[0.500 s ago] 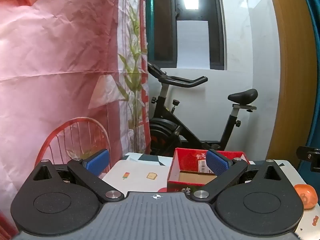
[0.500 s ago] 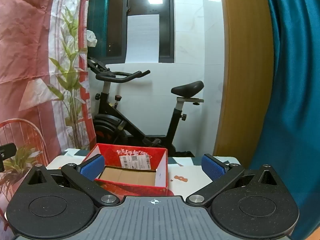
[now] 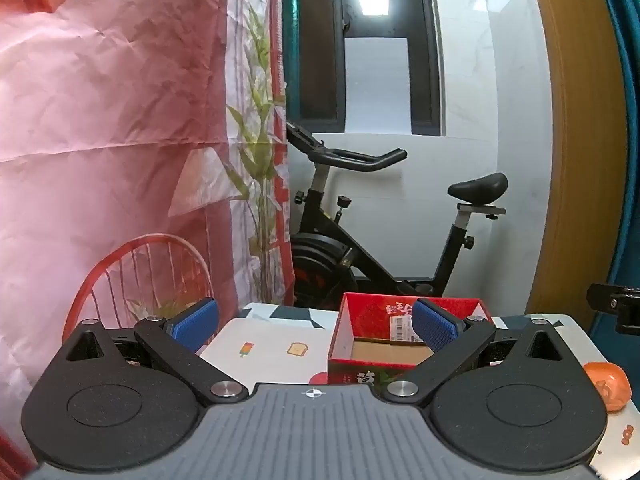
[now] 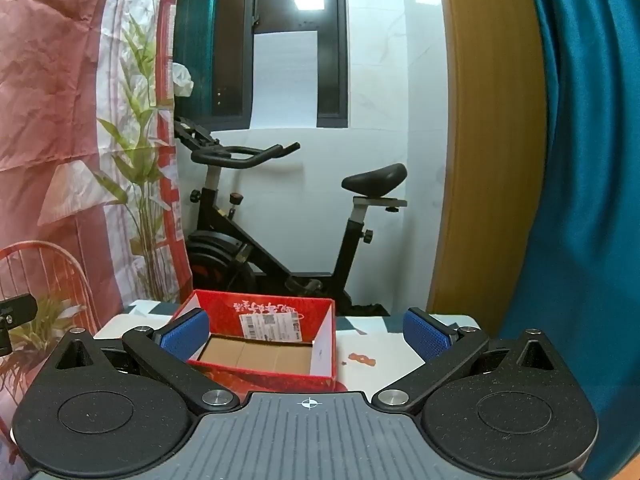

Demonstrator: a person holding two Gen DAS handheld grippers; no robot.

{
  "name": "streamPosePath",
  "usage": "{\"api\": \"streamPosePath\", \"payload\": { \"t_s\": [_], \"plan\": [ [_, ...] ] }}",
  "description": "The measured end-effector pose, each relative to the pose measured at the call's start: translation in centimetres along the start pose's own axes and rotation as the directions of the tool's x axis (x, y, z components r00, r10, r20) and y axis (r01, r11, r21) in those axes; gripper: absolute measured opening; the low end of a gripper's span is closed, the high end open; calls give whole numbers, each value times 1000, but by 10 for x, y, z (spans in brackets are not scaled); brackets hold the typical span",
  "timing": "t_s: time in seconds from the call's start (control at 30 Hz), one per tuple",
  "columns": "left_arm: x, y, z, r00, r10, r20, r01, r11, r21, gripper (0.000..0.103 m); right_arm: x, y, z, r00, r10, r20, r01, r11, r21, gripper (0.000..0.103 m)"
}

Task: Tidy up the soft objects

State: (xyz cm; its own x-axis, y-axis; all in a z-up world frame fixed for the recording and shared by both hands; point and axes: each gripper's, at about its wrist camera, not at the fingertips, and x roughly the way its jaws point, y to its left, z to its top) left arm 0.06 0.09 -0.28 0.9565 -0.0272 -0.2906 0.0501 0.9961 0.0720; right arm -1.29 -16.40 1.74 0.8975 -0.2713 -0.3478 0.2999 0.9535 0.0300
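An open red cardboard box (image 3: pixel 360 312) with a brown bottom and a barcode label stands on the table; its inside looks bare. In the right wrist view the same red box (image 4: pixel 272 314) sits just ahead, left of centre. An orange soft toy (image 3: pixel 608 386) lies on the table at the right edge of the left wrist view. My left gripper (image 3: pixel 314 326) hovers above the near side of the table, open, with nothing between its blue pads. My right gripper (image 4: pixel 306 334) is likewise open and holds nothing, its left pad in front of the box's near corner.
The table wears a white cloth (image 3: pixel 272 340) with small printed pictures. Behind it stand a black exercise bike (image 4: pixel 248 240), a pink curtain (image 3: pixel 100 140) on the left, a wooden door frame (image 4: pixel 480 140) and teal fabric (image 4: pixel 580 200) on the right.
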Motion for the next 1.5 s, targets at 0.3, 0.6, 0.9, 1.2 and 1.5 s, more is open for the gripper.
{"api": "streamPosePath", "payload": {
  "t_s": [0.3, 0.6, 0.9, 1.2, 1.5],
  "plan": [
    [1, -1, 0, 1000, -22, -11, 22, 1000, 2, 103, -1, 1, -1, 1000, 4, 2, -4, 1000, -4, 103],
    [2, 1, 1, 1000, -21, -7, 21, 1000, -6, 103, -4, 3, 4, 1000, 5, 0, -5, 1000, -3, 103],
    [-2, -5, -1, 1000, -7, 0, 7, 1000, -11, 103, -2, 1, 1, 1000, 6, 0, -6, 1000, 0, 103],
    [-5, -6, -1, 1000, -1, -3, 1, 1000, -17, 103, -2, 2, 1, 1000, 7, -2, -7, 1000, 1, 103],
    [-5, -6, -1, 1000, -1, -5, 1, 1000, -19, 103, -2, 2, 0, 1000, 6, -5, -6, 1000, 3, 103]
  ]
}}
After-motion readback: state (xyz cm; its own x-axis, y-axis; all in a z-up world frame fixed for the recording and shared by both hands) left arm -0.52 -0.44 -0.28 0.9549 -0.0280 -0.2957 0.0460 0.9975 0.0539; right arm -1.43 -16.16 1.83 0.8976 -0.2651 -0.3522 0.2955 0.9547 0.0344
